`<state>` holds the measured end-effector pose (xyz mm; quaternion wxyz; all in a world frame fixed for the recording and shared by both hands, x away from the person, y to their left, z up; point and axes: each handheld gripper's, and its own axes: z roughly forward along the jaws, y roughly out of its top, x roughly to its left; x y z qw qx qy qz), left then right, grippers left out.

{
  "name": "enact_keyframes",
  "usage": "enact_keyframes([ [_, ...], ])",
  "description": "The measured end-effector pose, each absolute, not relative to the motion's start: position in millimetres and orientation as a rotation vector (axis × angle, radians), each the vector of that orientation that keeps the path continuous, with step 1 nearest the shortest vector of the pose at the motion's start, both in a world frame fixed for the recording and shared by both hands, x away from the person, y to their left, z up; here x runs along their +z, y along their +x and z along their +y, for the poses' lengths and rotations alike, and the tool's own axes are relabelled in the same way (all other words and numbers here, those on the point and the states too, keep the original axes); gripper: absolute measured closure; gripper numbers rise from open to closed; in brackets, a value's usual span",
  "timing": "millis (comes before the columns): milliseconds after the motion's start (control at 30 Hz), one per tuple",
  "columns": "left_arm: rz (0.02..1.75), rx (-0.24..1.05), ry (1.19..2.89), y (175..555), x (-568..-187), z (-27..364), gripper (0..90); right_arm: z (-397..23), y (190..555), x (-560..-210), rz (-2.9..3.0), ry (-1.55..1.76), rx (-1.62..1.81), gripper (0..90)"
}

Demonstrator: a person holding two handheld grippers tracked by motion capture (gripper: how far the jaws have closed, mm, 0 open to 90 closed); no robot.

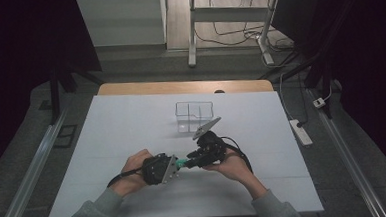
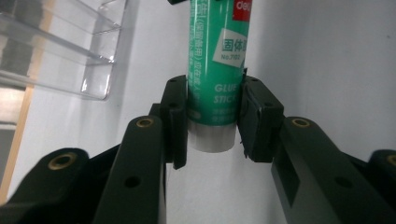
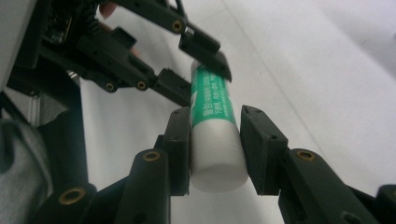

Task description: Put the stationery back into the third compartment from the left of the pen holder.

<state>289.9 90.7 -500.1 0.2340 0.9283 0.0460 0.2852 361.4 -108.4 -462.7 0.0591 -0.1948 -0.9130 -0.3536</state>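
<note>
the glue stick (image 2: 217, 70) sat in mid-air above the white desk (image 1: 132, 131), bridged between the two tools. the left hand-held gripper (image 2: 212, 122) was clenched on its lower, green-and-white end, both pads pressed against the tube. the right hand-held gripper (image 3: 215, 140) was grasping the opposite end, the white cap (image 3: 217, 163), with its pads tight on either side. seen from above, the two tools faced each other nose to nose just in front of the person, the green tube (image 1: 181, 163) showing in the small gap between them. that two-ended grip reads as preparation for pulling or twisting the cap off: one tool steadies the body while the other works the cap. a clear plastic organiser (image 1: 195, 116) stood beyond the right hand-held gripper, farther from the person, apart from both.
</note>
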Motion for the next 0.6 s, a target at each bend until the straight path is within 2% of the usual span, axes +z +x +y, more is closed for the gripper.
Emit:
enact_keyframes([
  [67,0.196,0.725,2.498,293.8,-497.8,95.9,65.5,-109.9,362.1,-461.6,-2.752,-0.608,-1.108,59.5],
  [133,0.283,0.683,2.445,298.9,-495.2,103.6,65.6,-116.6,362.7,-456.0,-2.733,-0.656,-1.229,50.0],
  [267,0.375,0.606,2.375,307.7,-492.2,118.0,65.6,-123.8,361.9,-451.2,-2.733,-0.689,-1.38,42.8],
  [600,0.475,0.55,2.28,313.6,-491.1,132.0,65.5,-135.8,361.2,-453.2,-2.696,-0.719,-1.585,39.0],
])
